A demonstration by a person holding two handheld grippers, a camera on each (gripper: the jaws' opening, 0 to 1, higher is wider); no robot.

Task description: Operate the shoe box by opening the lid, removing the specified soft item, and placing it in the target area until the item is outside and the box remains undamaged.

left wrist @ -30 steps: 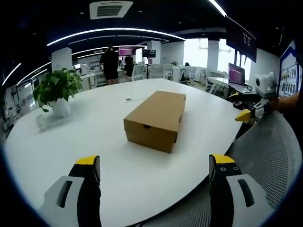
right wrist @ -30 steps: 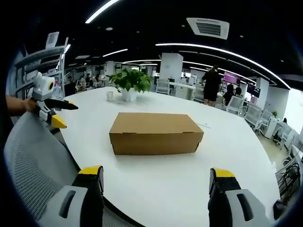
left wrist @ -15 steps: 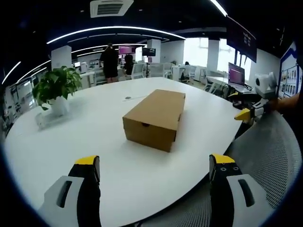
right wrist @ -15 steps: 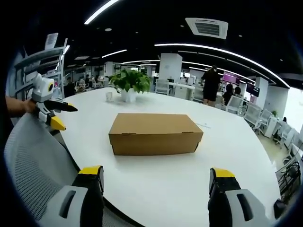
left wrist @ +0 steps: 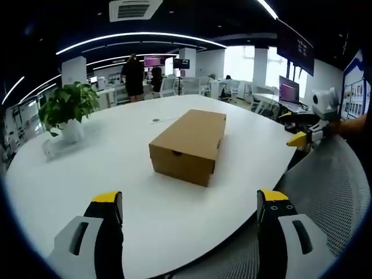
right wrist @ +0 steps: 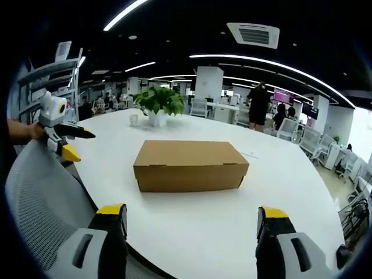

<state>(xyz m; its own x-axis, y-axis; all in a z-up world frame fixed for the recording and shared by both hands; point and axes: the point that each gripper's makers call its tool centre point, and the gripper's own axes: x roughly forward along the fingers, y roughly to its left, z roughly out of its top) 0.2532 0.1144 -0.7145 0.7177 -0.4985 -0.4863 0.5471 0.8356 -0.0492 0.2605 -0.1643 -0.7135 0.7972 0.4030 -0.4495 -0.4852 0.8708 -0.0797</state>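
Observation:
A closed brown cardboard shoe box (left wrist: 189,145) (right wrist: 190,164) lies in the middle of the round white table (left wrist: 116,174) (right wrist: 279,180), its lid down. My left gripper (left wrist: 189,203) hovers open near the table's edge, well short of the box's short end. My right gripper (right wrist: 190,215) is open too, facing the box's long side from a distance. In the left gripper view the right gripper (left wrist: 305,136) shows at the right edge, held by a hand. The left gripper (right wrist: 64,142) shows at the left of the right gripper view. The soft item is hidden inside the box.
A potted green plant (left wrist: 68,110) (right wrist: 160,104) stands on the table beyond the box. A grey mesh chair back (left wrist: 331,197) (right wrist: 43,203) lies below the grippers. People (left wrist: 135,78) (right wrist: 258,104) stand among desks and screens in the background.
Both views shifted slightly, so the cameras moved a little. The box stays still and closed, and both grippers remain open.

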